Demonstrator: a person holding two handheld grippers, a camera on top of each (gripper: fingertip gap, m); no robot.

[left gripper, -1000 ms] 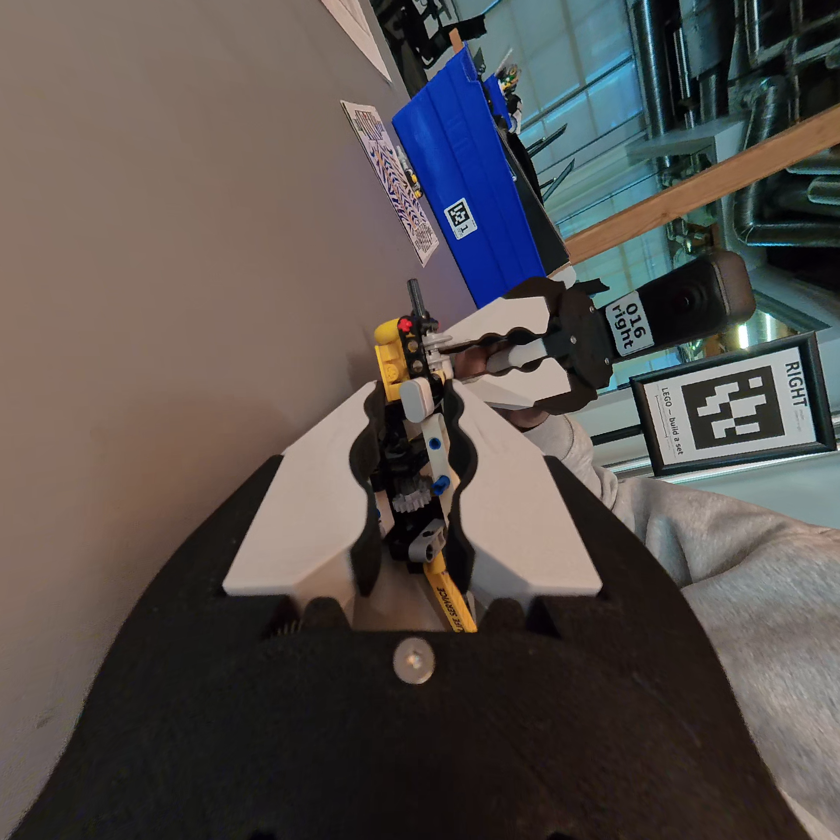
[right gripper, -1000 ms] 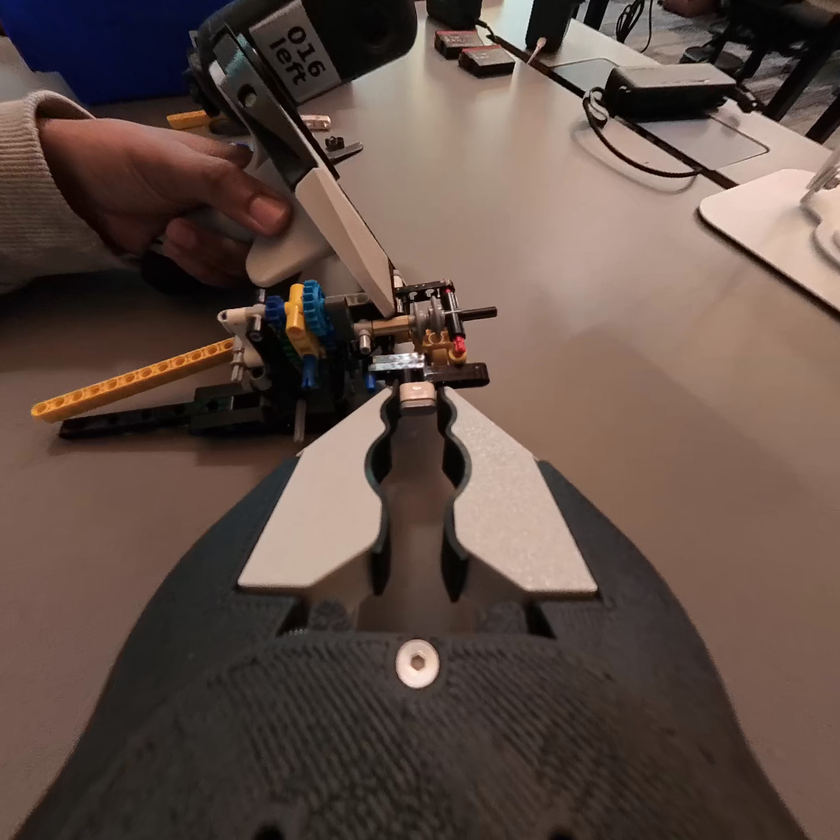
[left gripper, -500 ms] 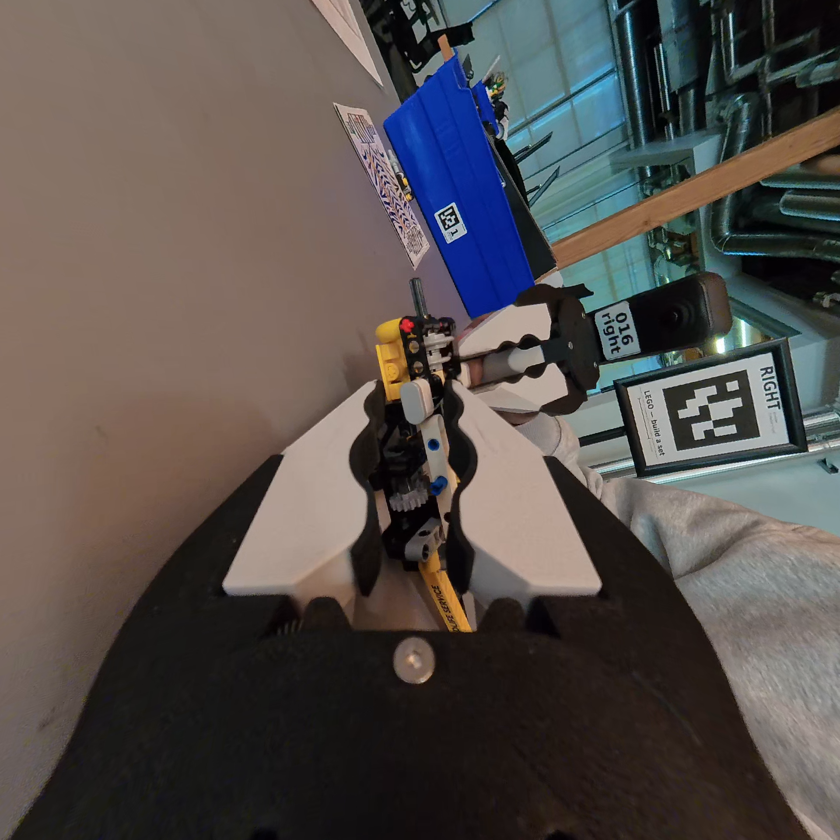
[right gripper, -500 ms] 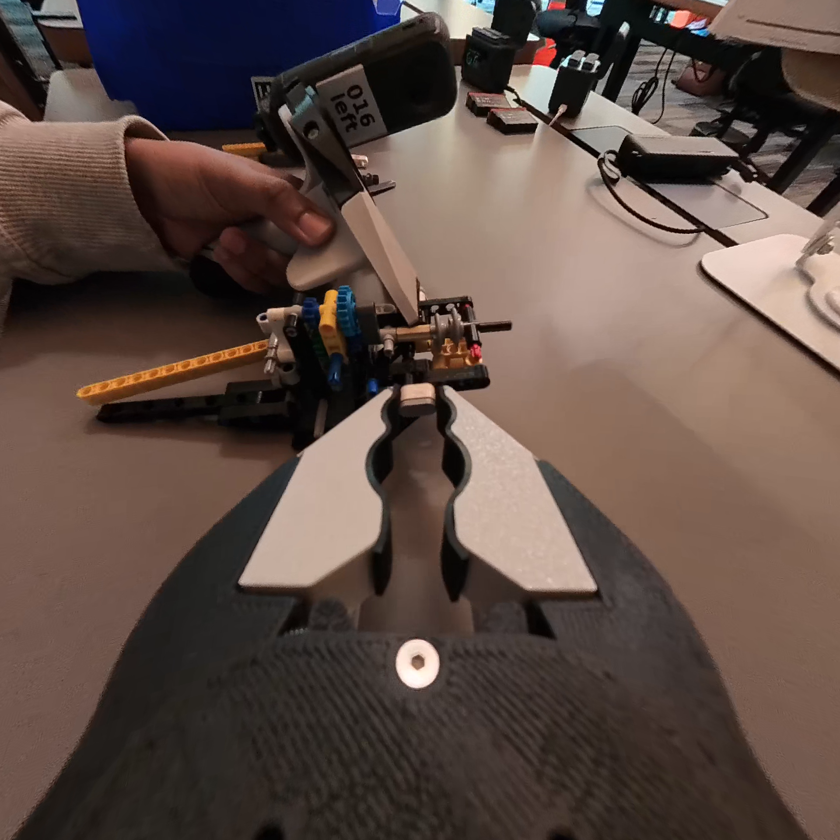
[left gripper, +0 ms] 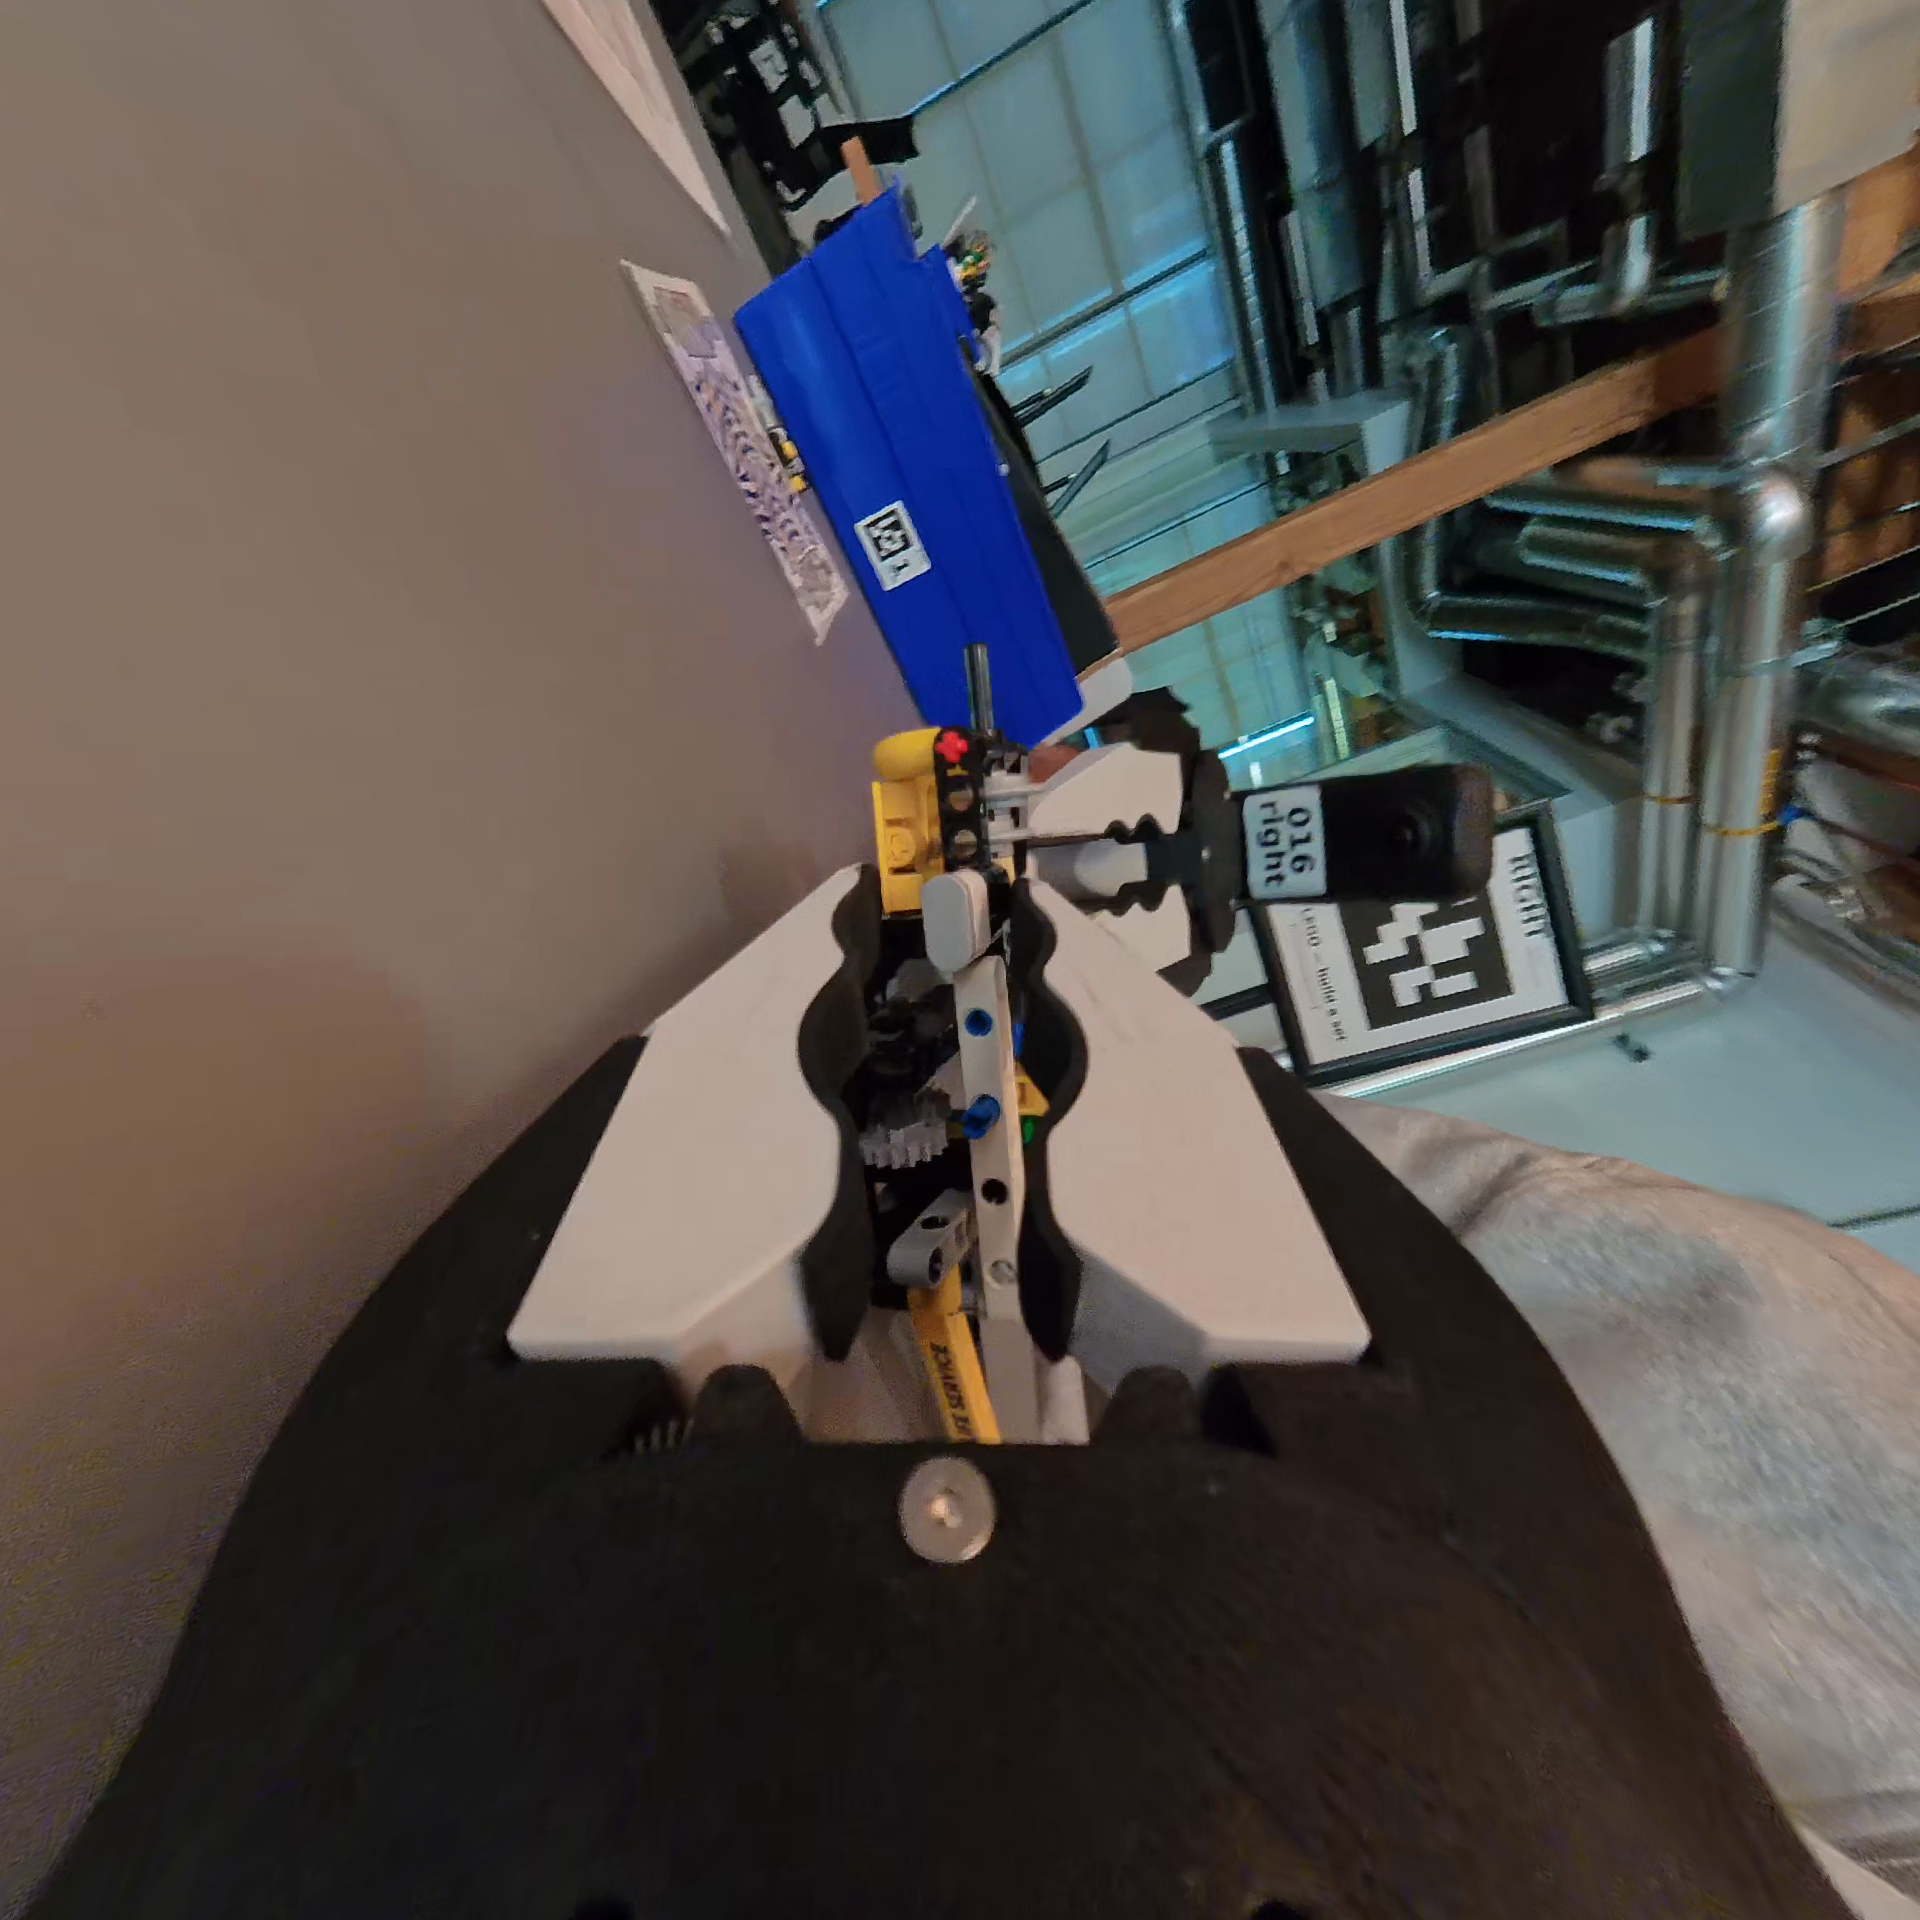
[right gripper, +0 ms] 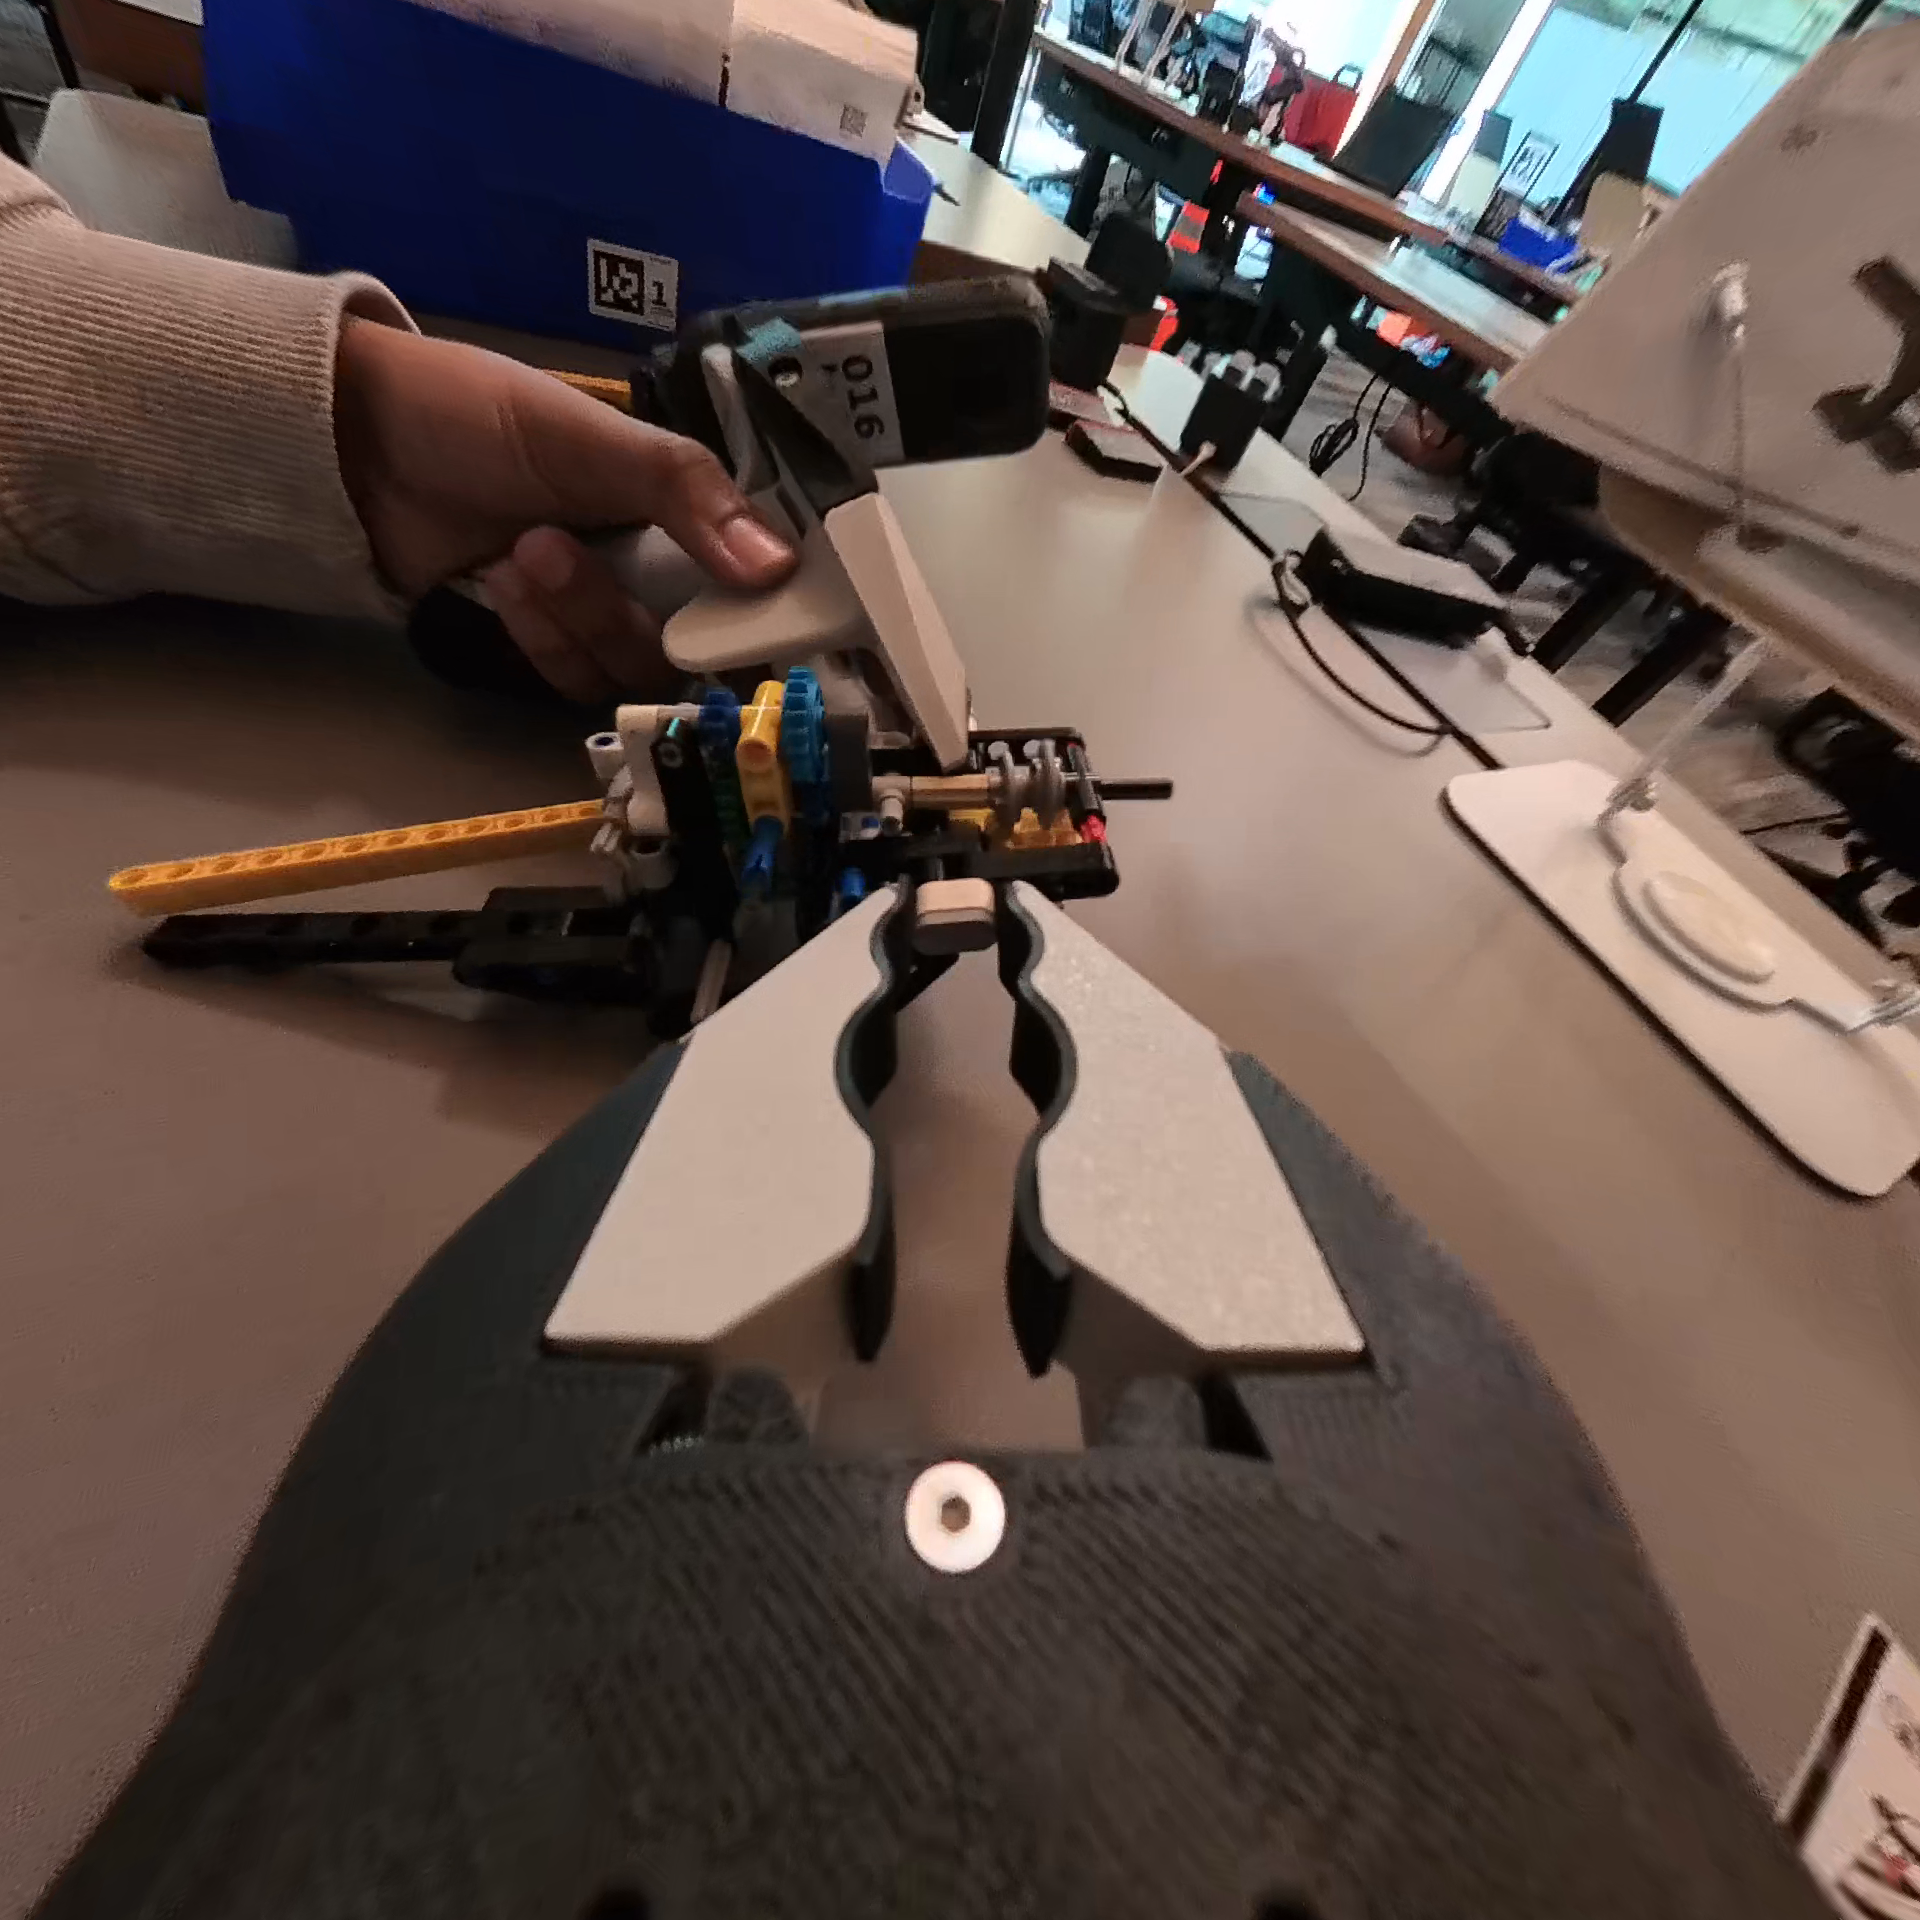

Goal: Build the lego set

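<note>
The lego model (right gripper: 831, 821) is seen lying on the grey worktop (right gripper: 1247, 935), a build of black, yellow, blue and grey parts with a long yellow beam (right gripper: 343, 857) and a black beam (right gripper: 312, 940) reaching out to one side. The left gripper (left gripper: 940, 925) is set down over the middle of the model, and its jaws are closed onto the model's sides, so that gears and a white beam (left gripper: 987, 1101) are framed between them in the left wrist view. The left gripper is held by a hand (right gripper: 499, 499) in a beige sleeve (right gripper: 156, 416).

The right gripper (right gripper: 951, 914) is brought to the model's near edge, where its jaws are clamped on a small light grey piece (right gripper: 951, 912) that touches the black frame. From the left wrist view the same piece (left gripper: 961, 914) is seen at the model's side, with the right gripper's tips meeting it.

A blue bin (right gripper: 499, 177) is seen behind the model, and a white stand (right gripper: 1683, 966) with a clear holder is placed well apart on the worktop
</note>
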